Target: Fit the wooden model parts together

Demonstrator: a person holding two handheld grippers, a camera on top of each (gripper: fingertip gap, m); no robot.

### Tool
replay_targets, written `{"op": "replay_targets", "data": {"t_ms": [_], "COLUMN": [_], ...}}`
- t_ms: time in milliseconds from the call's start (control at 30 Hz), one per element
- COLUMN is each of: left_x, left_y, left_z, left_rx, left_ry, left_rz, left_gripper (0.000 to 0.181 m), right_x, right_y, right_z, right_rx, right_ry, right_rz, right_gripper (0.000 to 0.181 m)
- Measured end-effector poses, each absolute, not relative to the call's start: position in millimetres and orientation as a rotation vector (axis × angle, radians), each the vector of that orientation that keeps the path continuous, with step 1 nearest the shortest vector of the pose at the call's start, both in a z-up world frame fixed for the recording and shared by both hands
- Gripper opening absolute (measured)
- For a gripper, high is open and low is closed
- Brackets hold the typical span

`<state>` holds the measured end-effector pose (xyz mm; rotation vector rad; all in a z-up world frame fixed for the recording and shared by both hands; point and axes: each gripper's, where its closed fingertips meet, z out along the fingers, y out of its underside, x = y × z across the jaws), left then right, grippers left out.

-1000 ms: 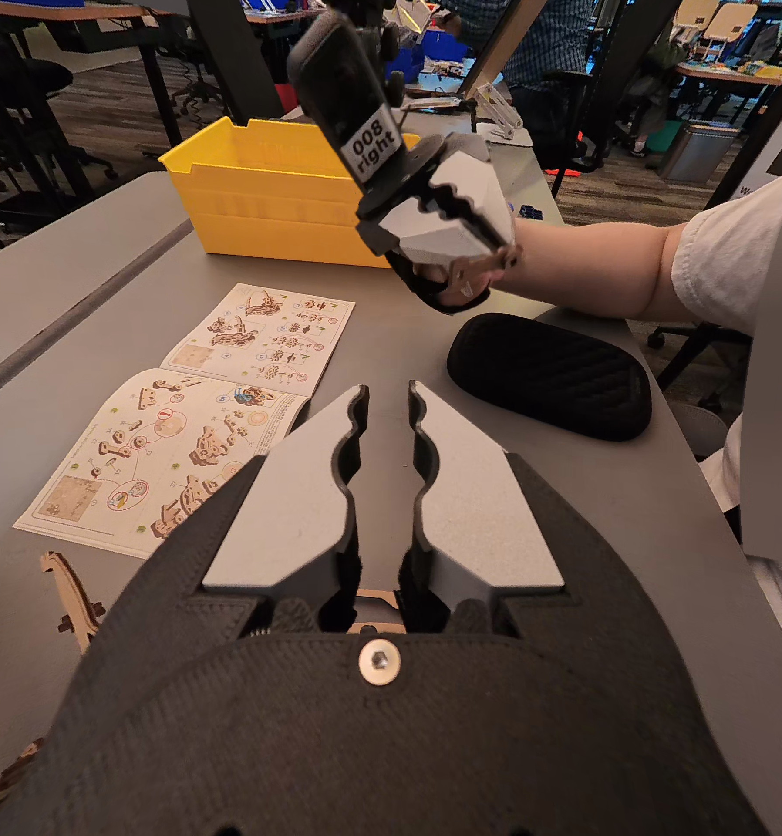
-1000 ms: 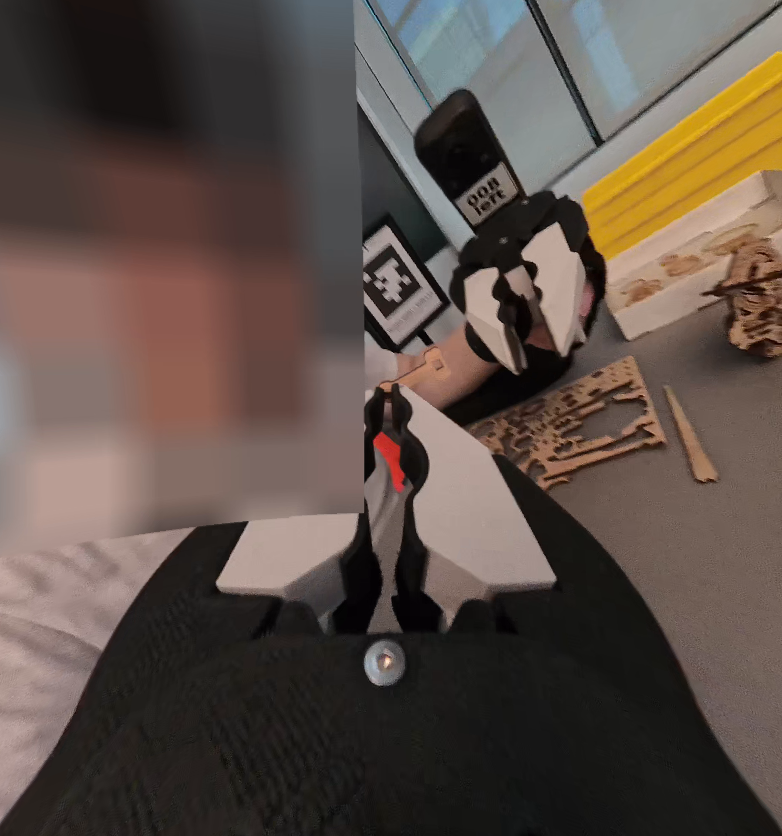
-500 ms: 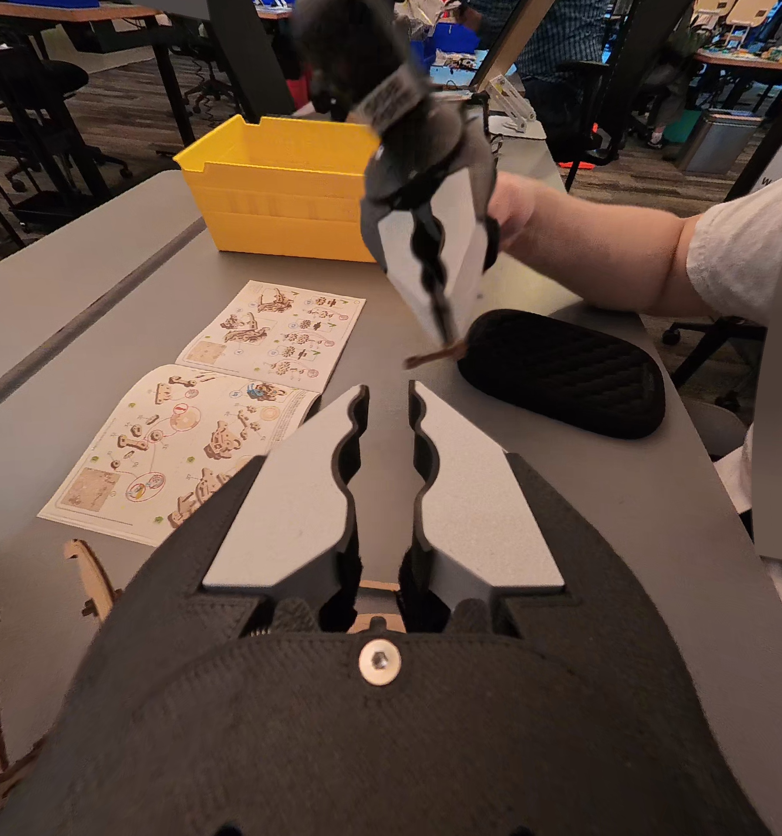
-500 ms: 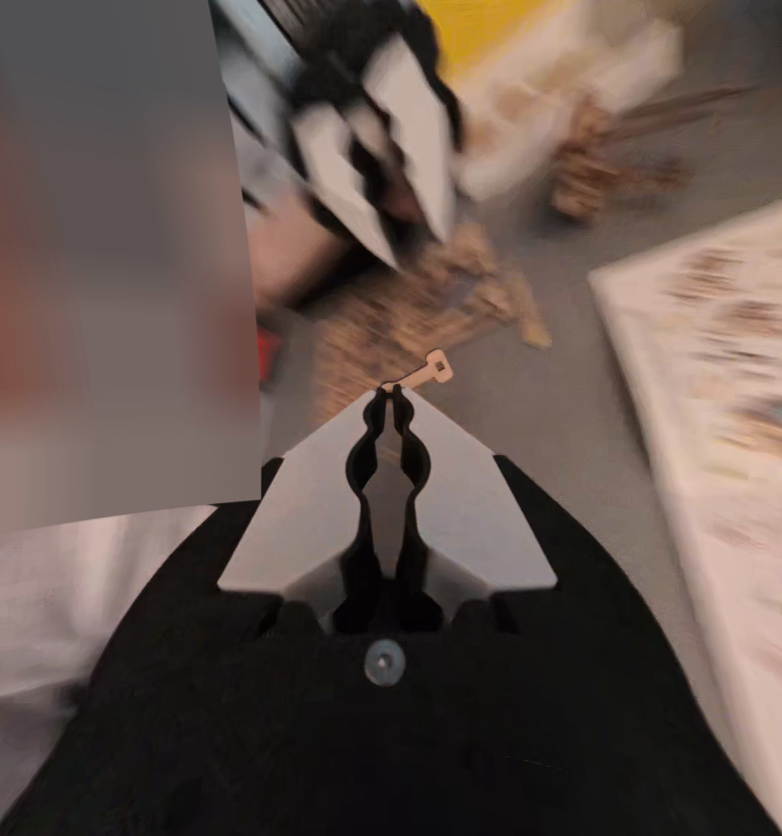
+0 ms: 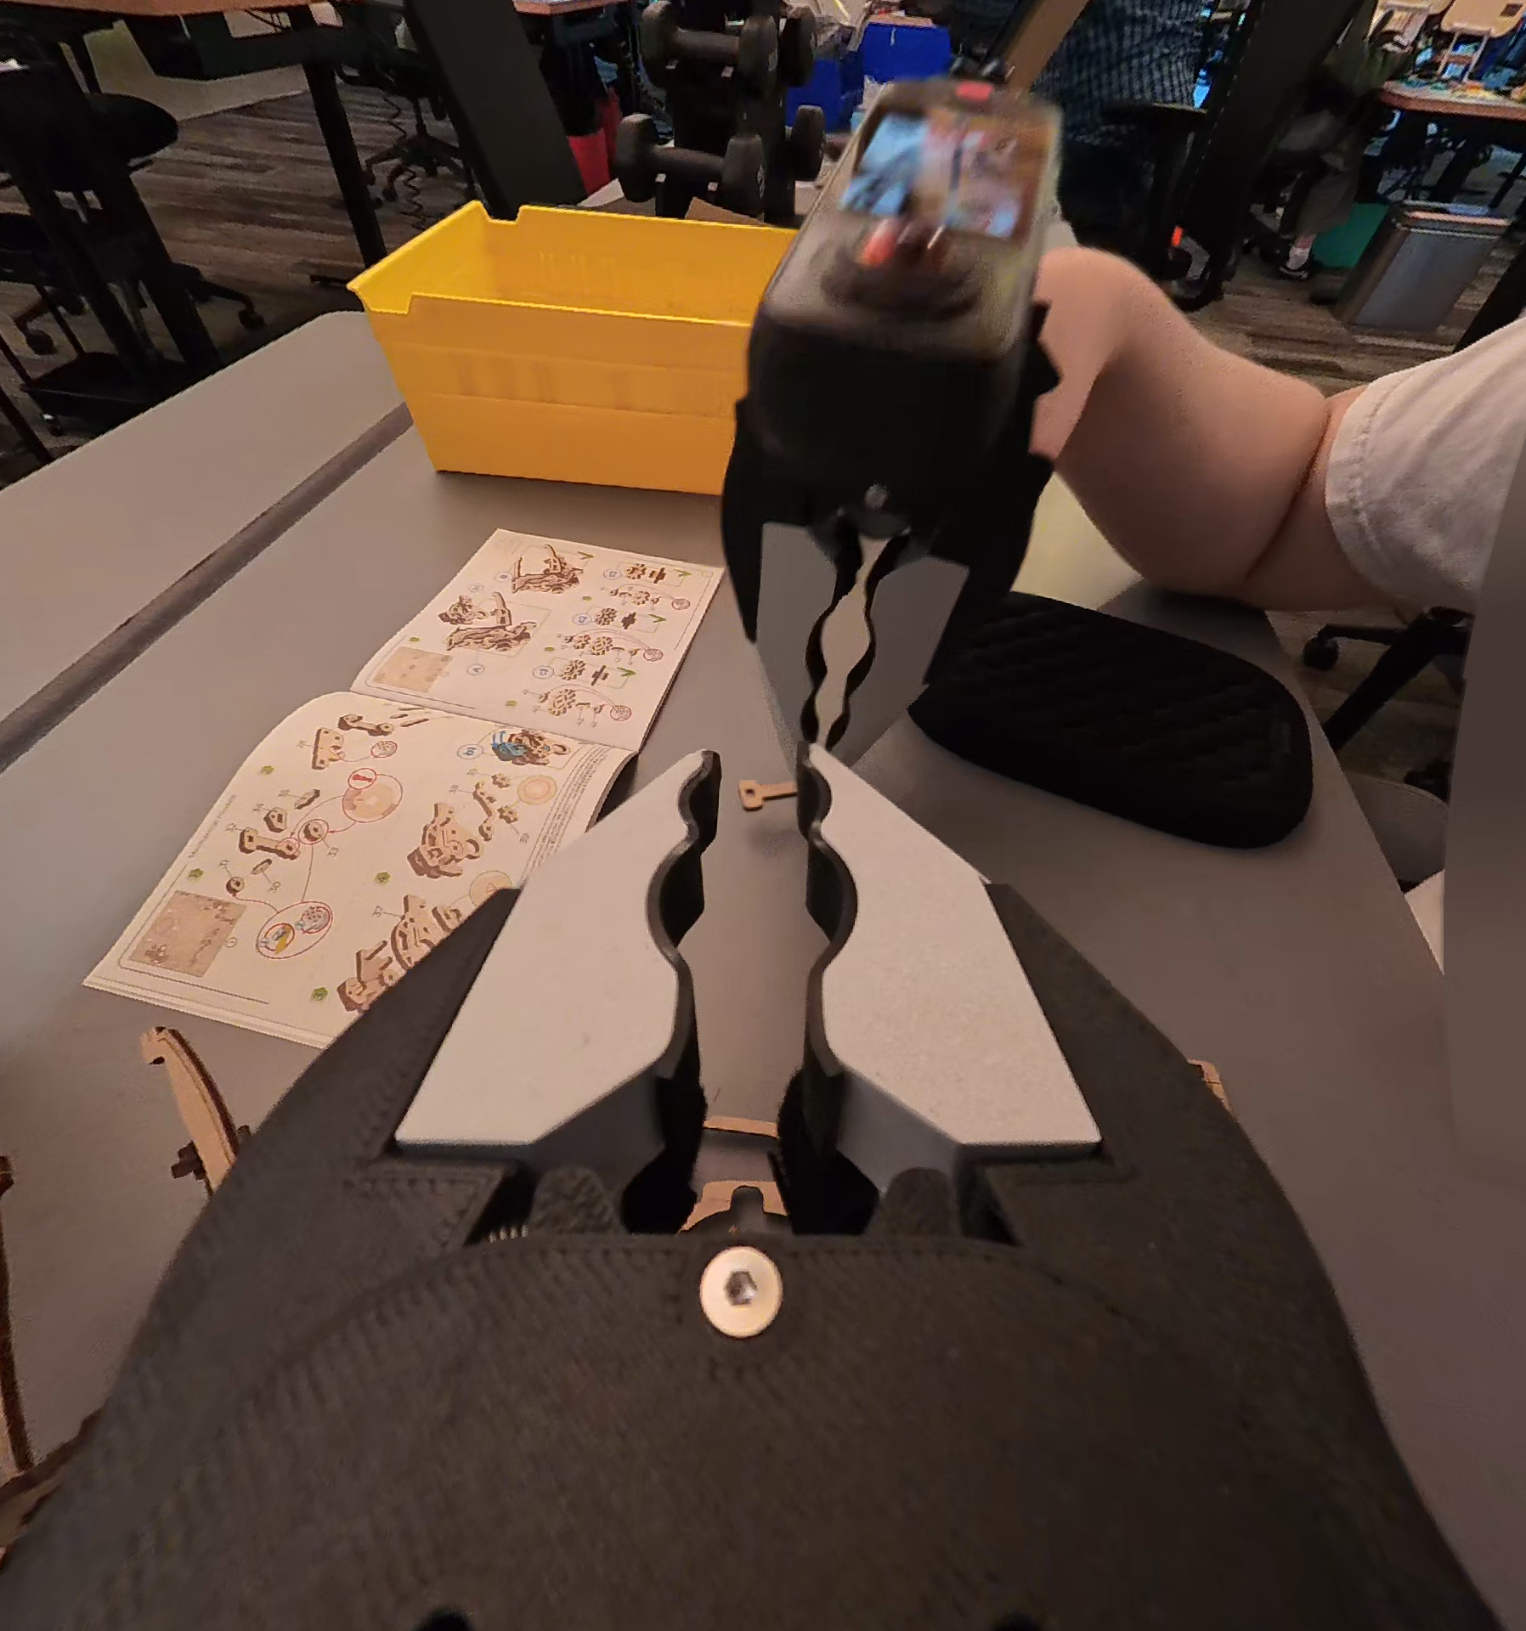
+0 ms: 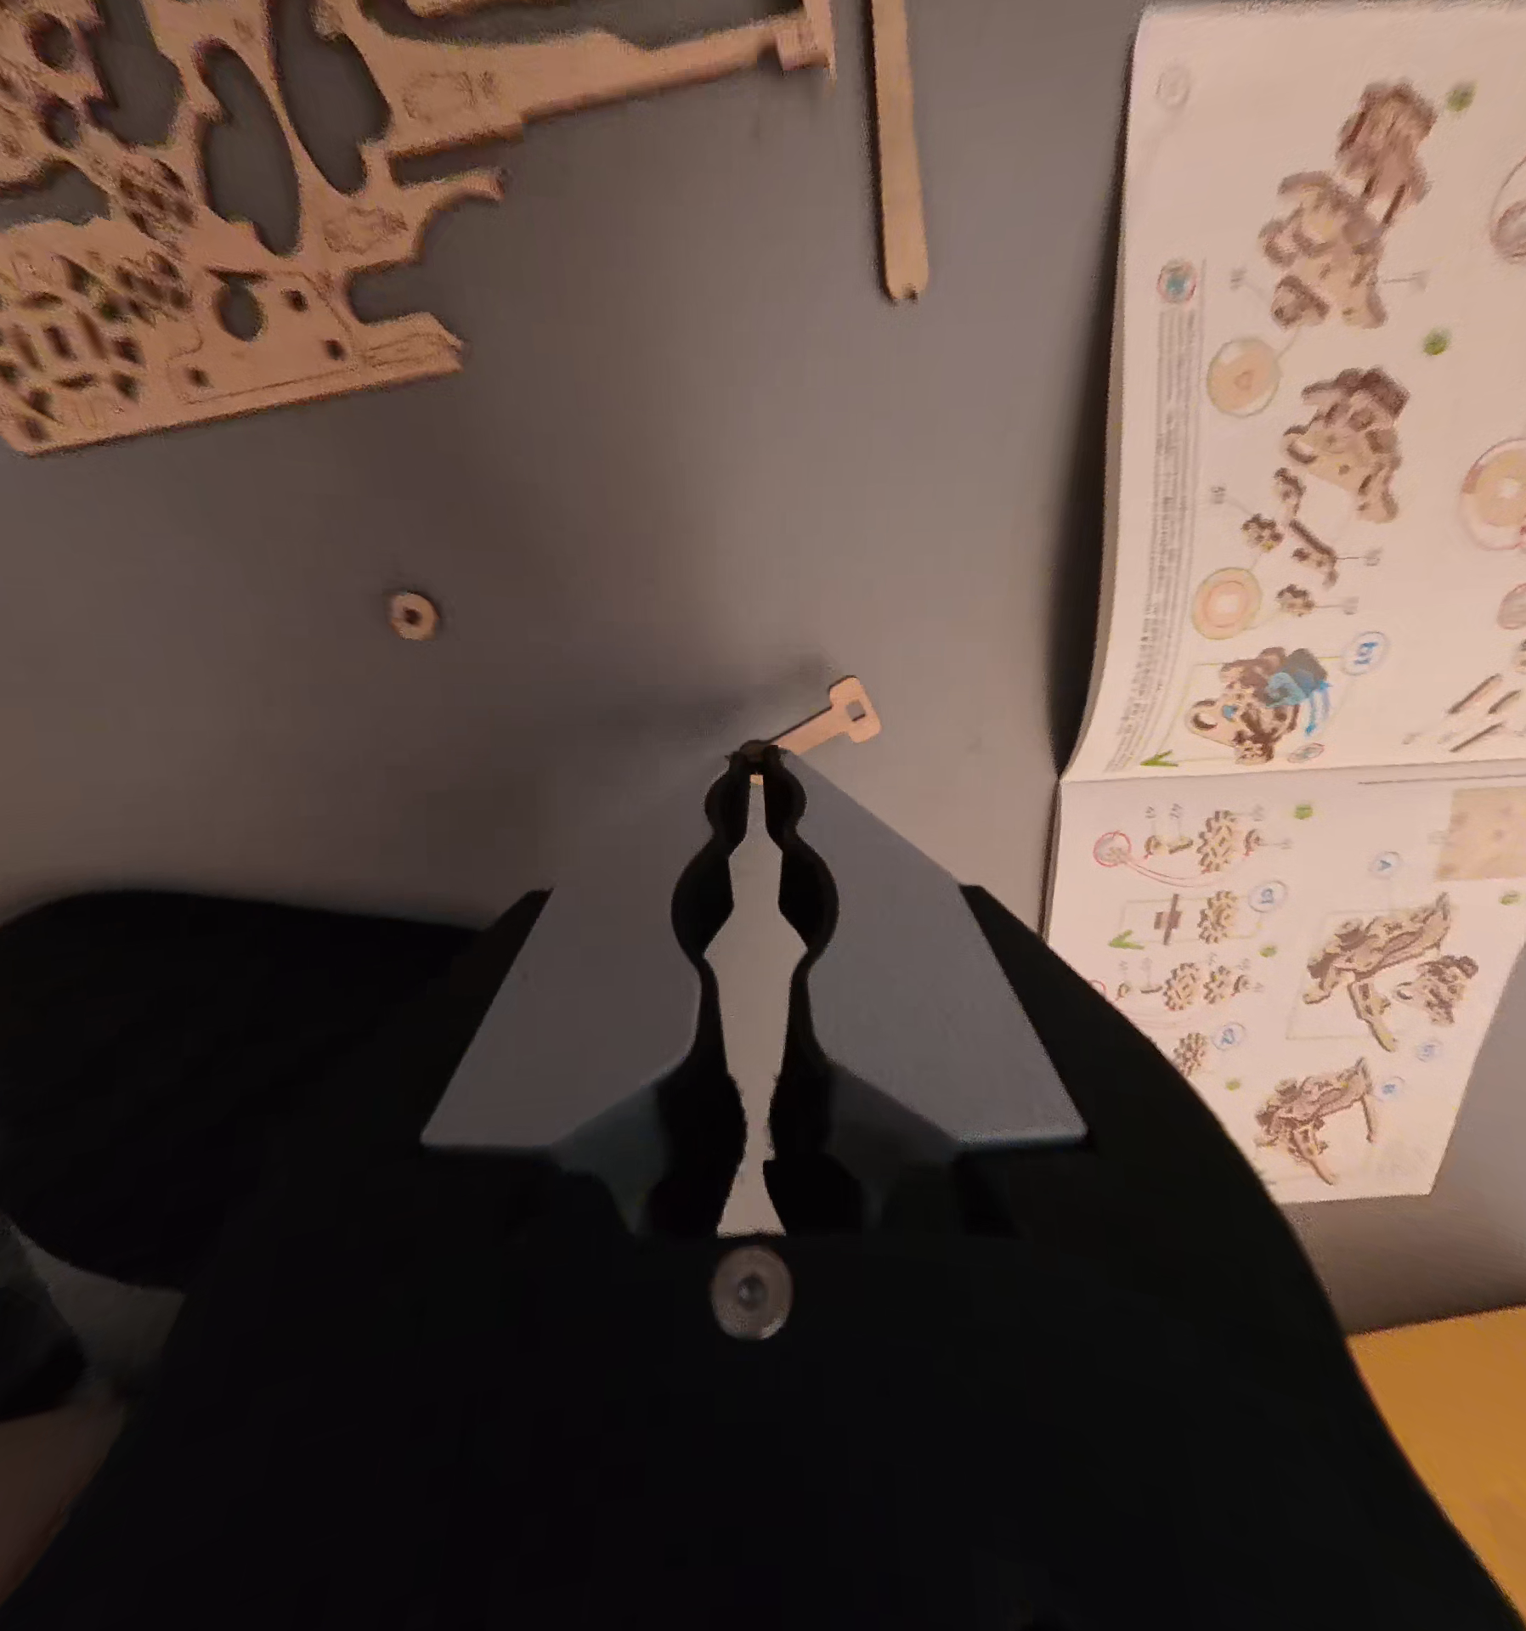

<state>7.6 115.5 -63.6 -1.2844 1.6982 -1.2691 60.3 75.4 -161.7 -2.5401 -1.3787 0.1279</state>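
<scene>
The grey table top (image 6: 618, 494) carries, in descending size, an open illustrated instruction booklet (image 6: 1324, 547), a black padded oval rest (image 5: 1113, 715), a laser-cut plywood parts sheet with many empty cut-outs (image 6: 168, 221), a loose flat wooden stick (image 6: 896, 150) and a small round wooden washer (image 6: 412, 614); a yellow plastic bin (image 5: 565, 379) stands at the far edge. The left gripper (image 5: 759, 785) is parted to a moderate gap and grips nothing, though wooden pieces show beneath its base. The right gripper (image 6: 755, 759) points down at the table, closed to the tips on the thin shank of a small key-shaped wooden part with a square-holed head (image 6: 839, 719), which juts out sideways just above the surface. Judged step: presenting this part for fitting. Recommended practice: maintain firm tip pressure, since the purchase is slight; align the shank squarely with its mating slot; brace the receiving piece with the left gripper before pressing. Side load may twist the part out.
</scene>
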Motion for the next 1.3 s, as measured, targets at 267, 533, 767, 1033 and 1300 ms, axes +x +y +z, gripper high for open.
{"op": "replay_targets", "data": {"t_ms": [267, 533, 767, 1033, 1300], "left_x": [7.1, 7.7, 7.6, 7.3, 6.9], "left_y": [116.8, 115.8, 116.6, 116.5, 115.7], "left_z": [-62.1, -62.8, -61.8, -60.3, -60.4], "left_rx": [-1.286, -1.287, -1.290, -1.289, -1.284], "left_ry": [1.687, 1.691, 1.683, 1.678, 1.682], "left_rz": [-1.277, -1.280, -1.292, -1.301, -1.295], "left_gripper": [0.015, 0.015, 0.015, 0.015, 0.015], "right_x": [54.9, 49.3, 55.0, 57.5, 69.1], "right_y": [74.5, 71.6, 74.3, 71.4, 73.2], "right_z": [-159.3, -163.0, -165.6, -174.1, -164.9], "right_rx": [-2.508, -2.491, -2.509, -2.544, -2.555], "right_ry": [-1.372, -1.360, -1.337, -1.350, -1.345], "right_rz": [0.135, 0.203, 0.191, 0.177, 0.090], "right_gripper": [0.002, 0.001, 0.001, 0.002, 0.002]}}
